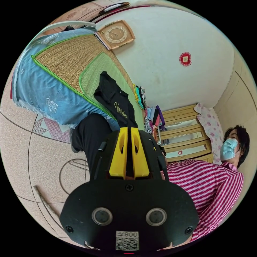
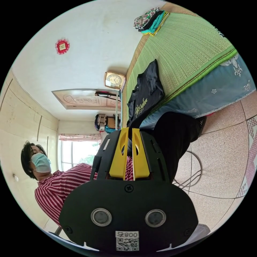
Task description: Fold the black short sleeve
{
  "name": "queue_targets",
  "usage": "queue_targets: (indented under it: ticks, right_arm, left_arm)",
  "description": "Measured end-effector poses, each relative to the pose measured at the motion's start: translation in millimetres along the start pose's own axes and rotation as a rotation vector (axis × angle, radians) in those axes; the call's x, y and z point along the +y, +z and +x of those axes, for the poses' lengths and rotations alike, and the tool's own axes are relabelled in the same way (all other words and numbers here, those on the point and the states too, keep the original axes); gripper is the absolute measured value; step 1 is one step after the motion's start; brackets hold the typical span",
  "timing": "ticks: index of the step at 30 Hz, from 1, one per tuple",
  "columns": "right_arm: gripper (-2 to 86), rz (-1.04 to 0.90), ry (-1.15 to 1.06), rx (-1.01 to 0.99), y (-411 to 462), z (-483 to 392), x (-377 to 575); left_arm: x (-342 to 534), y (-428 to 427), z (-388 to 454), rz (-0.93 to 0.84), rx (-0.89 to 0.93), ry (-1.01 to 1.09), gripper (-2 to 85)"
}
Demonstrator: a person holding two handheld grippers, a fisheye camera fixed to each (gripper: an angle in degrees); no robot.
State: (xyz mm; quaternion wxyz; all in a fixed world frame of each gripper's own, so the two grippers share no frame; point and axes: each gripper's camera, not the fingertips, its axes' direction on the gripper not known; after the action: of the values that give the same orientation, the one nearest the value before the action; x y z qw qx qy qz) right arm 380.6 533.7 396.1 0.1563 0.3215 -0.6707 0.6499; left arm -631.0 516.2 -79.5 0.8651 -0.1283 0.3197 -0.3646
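The black short sleeve (image 1: pixel 115 103) is seen lying on the green woven mat (image 1: pixel 91 72) that covers the bed (image 1: pixel 40 88), close to the bed's near edge, with pale lettering facing up across its front. In the right gripper view the same garment (image 2: pixel 146 93) is shown with its lower part reaching the mat's edge, above the blue bedcover (image 2: pixel 211 93). It appears partly bunched rather than spread flat, and one sleeve is seen sticking out to the side.

The left tool (image 1: pixel 129 133) is held away from the garment, its yellow jaws brought nearly together with only a narrow slot between them and nothing gripped. The right tool (image 2: pixel 129 133) is held the same way, jaws nearly closed and empty, apart from the cloth. Both are carried low, near the person's dark trouser leg (image 1: pixel 91 136), and the person's striped top (image 1: pixel 208 182) is seen beside them.

The shirt is judged to be light, soft and limp, so no shape is likely to be kept once it is lifted; sagging and folding over itself are to be expected. The knit is probably not slippery, and a firm pinch on a doubled edge should hold. The shoulder seams or the two hem corners are judged the best places to be gripped, so that the cloth can be pulled taut and smoothed on the mat first.

A stack of folded clothes (image 2: pixel 150 18) is seen at the far end of the mat, well apart from the shirt.
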Motion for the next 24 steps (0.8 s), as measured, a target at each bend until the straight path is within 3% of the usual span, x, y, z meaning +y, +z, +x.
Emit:
queue_targets:
  ticks: [24]
  right_arm:
    - [2.1, 0.040, 0.001, -0.016, -18, 25, 1]
  left_arm:
    - [-10, 6, 12, 0.036, 0.073, -0.007, 1.9]
